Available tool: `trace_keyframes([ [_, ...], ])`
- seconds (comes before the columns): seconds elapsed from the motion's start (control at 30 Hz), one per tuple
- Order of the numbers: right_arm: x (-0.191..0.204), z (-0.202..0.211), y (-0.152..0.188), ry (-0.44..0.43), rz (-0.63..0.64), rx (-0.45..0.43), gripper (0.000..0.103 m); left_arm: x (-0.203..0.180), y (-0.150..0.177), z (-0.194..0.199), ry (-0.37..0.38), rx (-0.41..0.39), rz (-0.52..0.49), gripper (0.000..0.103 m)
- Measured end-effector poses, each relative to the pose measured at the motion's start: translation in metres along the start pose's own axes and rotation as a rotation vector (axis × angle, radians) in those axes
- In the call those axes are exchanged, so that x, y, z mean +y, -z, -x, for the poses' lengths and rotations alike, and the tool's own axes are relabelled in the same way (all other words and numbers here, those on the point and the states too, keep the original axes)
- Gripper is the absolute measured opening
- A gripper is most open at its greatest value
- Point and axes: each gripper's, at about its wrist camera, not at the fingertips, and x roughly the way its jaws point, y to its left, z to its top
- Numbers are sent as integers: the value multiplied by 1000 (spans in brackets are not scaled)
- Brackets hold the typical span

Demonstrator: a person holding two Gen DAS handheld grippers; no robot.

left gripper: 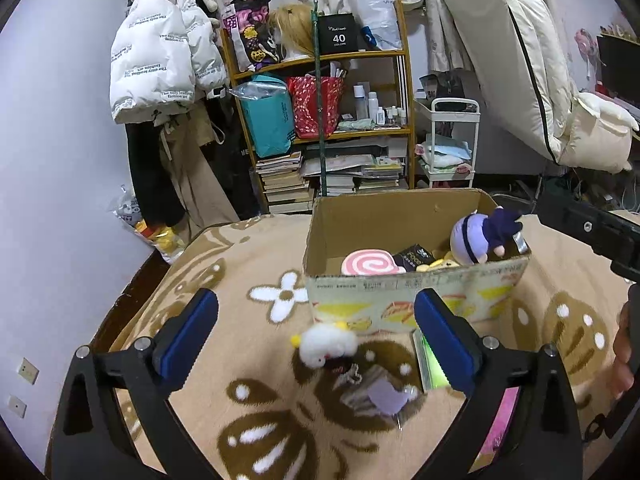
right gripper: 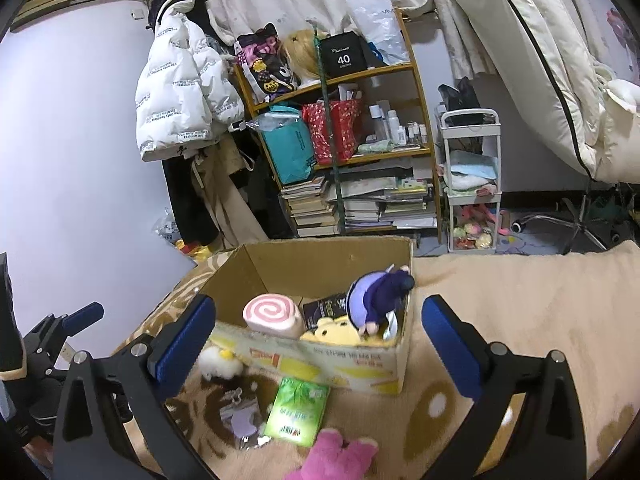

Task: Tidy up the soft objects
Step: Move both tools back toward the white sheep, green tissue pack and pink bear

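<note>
Cardboard, open-topped and printed yellow on its front, the box (right gripper: 320, 354) sits on the tan flower-patterned blanket (left gripper: 248, 360), already holding a pink swirl-roll cushion (right gripper: 272, 314), a purple round plush doll (right gripper: 378, 296), a yellow plush (right gripper: 336, 332) and a dark packet (right gripper: 324, 308). Both tools gape wide, gripping nothing. The left tool (left gripper: 316, 328) hovers over the small white fluffy chick toy (left gripper: 326, 346) just before the box; best to pinch its middle. The right tool (right gripper: 318, 334) hangs above a green tissue pack (right gripper: 298, 412) and a pink plush (right gripper: 336, 456).
</note>
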Motion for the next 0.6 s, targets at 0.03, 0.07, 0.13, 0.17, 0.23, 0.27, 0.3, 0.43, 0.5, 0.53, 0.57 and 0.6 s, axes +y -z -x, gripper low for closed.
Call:
trace_keyframes([
  [0.03,1,3,1,1,-2,3,103,0,2,3,6,4,6,98],
  [0.07,1,7,3,7,-5,4,103,2,5,6,15,9,16,98],
  [0.13,2,14,5,16,-12,2,103,3,10,12,15,12,21,98],
  [0.17,2,16,7,17,-14,5,103,4,12,15,11,13,16,98],
  [0.23,2,22,10,22,-21,13,103,3,16,20,10,16,10,98],
  [0.27,2,23,11,23,-24,16,103,3,18,22,9,21,8,98],
  [0.3,2,25,12,24,-27,21,103,3,18,23,11,23,8,98],
  [0.43,2,31,18,35,-35,41,103,3,24,27,11,43,14,98],
  [0.5,1,33,22,39,-41,56,103,3,26,27,7,56,13,98],
  [0.53,0,33,24,41,-46,69,103,3,27,26,8,63,13,98],
  [0.57,0,33,26,43,-50,78,103,2,29,25,7,68,12,98],
  [0.6,0,32,28,46,-54,97,103,2,29,24,3,74,12,98],
])
